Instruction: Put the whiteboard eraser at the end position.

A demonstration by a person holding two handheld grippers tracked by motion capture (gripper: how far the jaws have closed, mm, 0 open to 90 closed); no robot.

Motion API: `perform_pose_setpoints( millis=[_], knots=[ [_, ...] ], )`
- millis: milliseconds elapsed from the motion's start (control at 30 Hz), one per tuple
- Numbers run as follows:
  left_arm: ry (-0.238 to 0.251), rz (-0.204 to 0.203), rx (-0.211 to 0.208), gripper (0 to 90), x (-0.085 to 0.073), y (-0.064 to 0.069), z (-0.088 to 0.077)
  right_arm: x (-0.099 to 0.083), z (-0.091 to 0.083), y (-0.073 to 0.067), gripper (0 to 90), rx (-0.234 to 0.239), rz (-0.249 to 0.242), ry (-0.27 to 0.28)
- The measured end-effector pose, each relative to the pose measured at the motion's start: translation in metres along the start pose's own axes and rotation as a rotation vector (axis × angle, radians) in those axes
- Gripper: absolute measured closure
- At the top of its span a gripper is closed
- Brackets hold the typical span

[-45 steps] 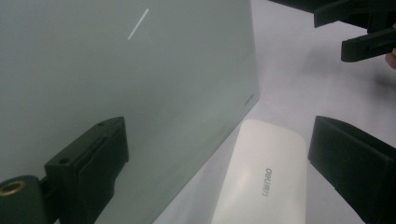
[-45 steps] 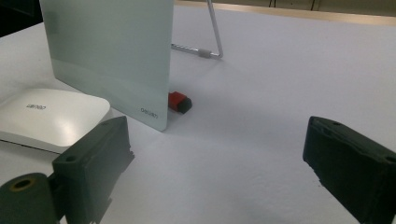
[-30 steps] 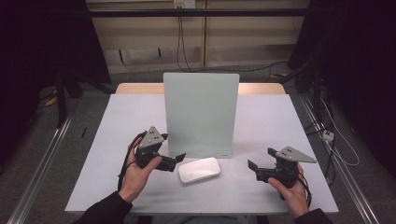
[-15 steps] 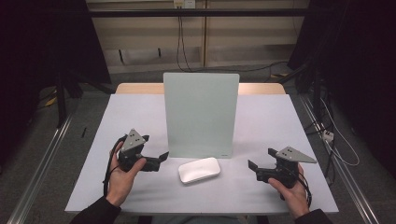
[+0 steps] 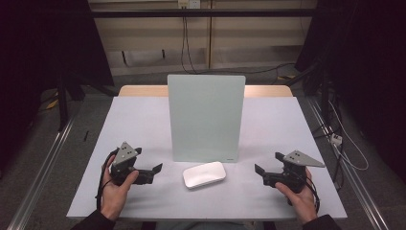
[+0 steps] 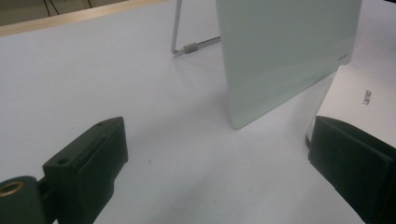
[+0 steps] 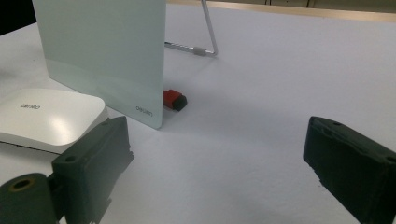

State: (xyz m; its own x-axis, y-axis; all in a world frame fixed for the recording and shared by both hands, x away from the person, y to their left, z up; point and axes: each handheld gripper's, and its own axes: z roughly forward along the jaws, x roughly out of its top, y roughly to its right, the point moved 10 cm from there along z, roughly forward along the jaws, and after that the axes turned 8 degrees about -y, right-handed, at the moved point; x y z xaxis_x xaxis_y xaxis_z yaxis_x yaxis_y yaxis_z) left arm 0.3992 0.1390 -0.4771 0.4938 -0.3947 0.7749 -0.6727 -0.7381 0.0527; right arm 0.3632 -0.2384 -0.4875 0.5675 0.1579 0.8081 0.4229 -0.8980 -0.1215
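Both tongs wide open, white box waiting between them.
On the pale surface (image 5: 143, 120) the upright board (image 5: 206, 117) stands behind the closed white box (image 5: 204, 174), contents hidden; left tongs (image 5: 155, 169) and right tongs (image 5: 258, 170) flank it, spread and empty — best to close in level, squarely across its sides.

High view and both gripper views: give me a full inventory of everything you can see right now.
Table: one, pale grey top with a wooden far edge.
Standing board: one, pale green, upright at table centre on a wire stand.
White box: one, rounded and flat, in front of the board.
Red and black piece: one, small, behind the board's corner.
Left gripper: one, black, jaws open, held left of the box.
Right gripper: one, black, jaws open, held right of the box.
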Motion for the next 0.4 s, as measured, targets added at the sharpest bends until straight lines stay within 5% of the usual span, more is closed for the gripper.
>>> perform_pose_setpoints(
  millis=[133, 400],
  knots=[
    [0.027, -0.047, 0.004, 4.7, -0.0037, -0.0026, -0.0022, -0.0002, -0.0008, 0.0007, 7.2, -0.003, 0.000, 0.001],
    [0.047, -0.030, 0.023, 4.7, -0.0032, -0.0041, -0.0064, -0.0005, -0.0004, 0.0020, 7.2, -0.004, 0.006, -0.002]
  ],
)
